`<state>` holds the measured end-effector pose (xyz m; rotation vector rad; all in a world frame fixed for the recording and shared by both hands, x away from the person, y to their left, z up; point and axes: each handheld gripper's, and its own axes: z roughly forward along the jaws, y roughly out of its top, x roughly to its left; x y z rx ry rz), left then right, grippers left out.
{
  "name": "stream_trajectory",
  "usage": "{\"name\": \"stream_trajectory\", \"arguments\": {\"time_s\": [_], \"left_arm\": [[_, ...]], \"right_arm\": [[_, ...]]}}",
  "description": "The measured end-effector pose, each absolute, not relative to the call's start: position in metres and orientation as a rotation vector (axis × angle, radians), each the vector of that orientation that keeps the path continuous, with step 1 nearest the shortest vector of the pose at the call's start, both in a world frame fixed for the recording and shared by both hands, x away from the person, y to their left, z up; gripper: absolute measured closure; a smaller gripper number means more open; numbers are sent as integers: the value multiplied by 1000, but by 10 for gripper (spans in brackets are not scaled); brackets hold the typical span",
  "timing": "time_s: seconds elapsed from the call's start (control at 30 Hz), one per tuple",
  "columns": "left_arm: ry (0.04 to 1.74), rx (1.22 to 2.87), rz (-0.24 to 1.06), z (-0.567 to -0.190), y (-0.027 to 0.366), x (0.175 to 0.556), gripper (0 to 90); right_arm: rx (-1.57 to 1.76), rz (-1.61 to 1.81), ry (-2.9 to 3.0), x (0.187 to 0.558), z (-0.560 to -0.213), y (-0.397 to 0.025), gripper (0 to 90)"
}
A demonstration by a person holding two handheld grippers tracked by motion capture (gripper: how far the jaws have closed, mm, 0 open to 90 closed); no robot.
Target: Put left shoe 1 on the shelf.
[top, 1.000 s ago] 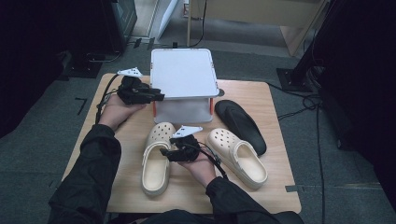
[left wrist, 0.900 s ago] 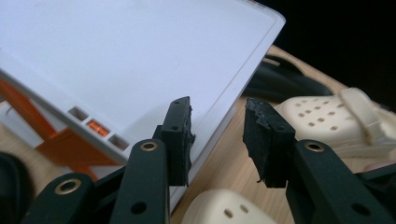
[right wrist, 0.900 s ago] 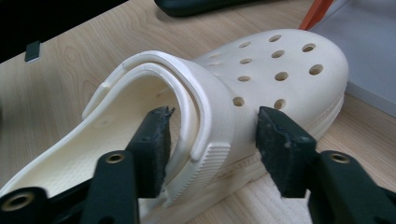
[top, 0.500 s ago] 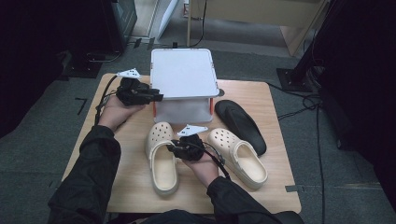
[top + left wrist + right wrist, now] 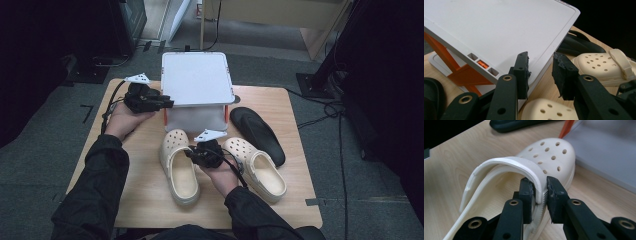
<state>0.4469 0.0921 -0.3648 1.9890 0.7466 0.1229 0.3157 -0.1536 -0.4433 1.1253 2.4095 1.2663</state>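
Right gripper (image 5: pixel 539 195) clamps the rim of the cream clog (image 5: pixel 549 157) beside the white stand (image 5: pixel 197 80); left gripper (image 5: pixel 540 72) hovers released near it.

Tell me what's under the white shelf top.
Under the white shelf top, orange legs stand on a pale base tray. A black shoe lies beside the base at the left. The space deeper under the top is covered, so anything there can't be seen.
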Motion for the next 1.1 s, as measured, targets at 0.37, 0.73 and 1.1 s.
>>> {"name": "stream_trajectory", "arguments": {"time_s": [0.37, 0.73, 1.1], "left_arm": [[739, 1991, 126, -365, 93, 447, 664], [738, 1997, 135, -365, 92, 447, 674], [742, 1987, 117, -365, 94, 448, 673]], "right_arm": [[1132, 1262, 2328, 333, -430, -160, 767], [1220, 1269, 2224, 367, -425, -159, 766], [1271, 1178, 2189, 396, -439, -153, 762]]}}
